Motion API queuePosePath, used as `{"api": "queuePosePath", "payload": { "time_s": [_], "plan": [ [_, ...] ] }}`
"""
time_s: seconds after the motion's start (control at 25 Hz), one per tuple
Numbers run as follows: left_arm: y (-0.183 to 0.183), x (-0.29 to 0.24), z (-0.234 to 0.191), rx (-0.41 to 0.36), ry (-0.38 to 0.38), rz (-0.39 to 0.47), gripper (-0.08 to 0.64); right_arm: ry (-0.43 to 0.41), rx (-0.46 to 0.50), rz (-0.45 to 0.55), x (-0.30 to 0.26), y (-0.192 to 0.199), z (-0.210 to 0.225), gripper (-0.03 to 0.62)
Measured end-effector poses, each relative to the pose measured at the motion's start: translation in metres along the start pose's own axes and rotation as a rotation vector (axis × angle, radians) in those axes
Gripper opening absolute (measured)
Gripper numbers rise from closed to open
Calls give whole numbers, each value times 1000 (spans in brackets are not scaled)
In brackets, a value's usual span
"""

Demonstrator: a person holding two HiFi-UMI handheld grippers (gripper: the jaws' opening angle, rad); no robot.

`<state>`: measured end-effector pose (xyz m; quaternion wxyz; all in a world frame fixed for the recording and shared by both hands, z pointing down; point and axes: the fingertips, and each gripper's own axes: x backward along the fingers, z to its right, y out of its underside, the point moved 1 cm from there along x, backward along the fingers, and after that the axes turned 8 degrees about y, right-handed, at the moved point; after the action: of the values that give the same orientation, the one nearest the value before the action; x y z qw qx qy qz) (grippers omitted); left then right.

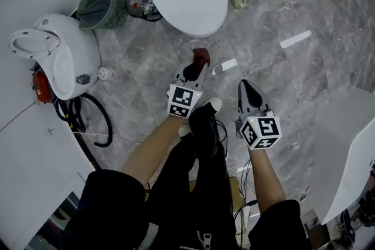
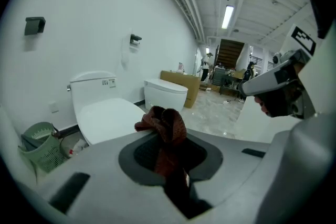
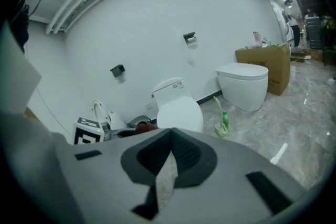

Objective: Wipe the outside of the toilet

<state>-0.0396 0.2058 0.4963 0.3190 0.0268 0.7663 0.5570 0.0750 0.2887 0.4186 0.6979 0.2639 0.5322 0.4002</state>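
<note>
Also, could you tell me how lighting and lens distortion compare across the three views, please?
Head view: even, soft light, sharp, faint bright streaks on the glossy floor. Left gripper view: heavy fisheye, black corners, the ceiling lamp blown out, the red cloth crisp. Right gripper view: same fisheye bending the wall; the toilet clear.
</note>
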Motion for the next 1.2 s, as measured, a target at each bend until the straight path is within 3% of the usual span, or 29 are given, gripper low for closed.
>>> {"api": "queuePosePath", "payload": {
  "time_s": [0.4,0.64,1.2],
  "plan": [
    [-130,171,62,-108,0,95,61,-28,121,112,113,-87,-97,3],
    [-213,241,84,-184,-13,196,61,-29,203,231,169,-156,-142,3],
    [-315,341,93,-259,-85,329,61,-72,303,436,242,-267,-204,2]
  ]
}}
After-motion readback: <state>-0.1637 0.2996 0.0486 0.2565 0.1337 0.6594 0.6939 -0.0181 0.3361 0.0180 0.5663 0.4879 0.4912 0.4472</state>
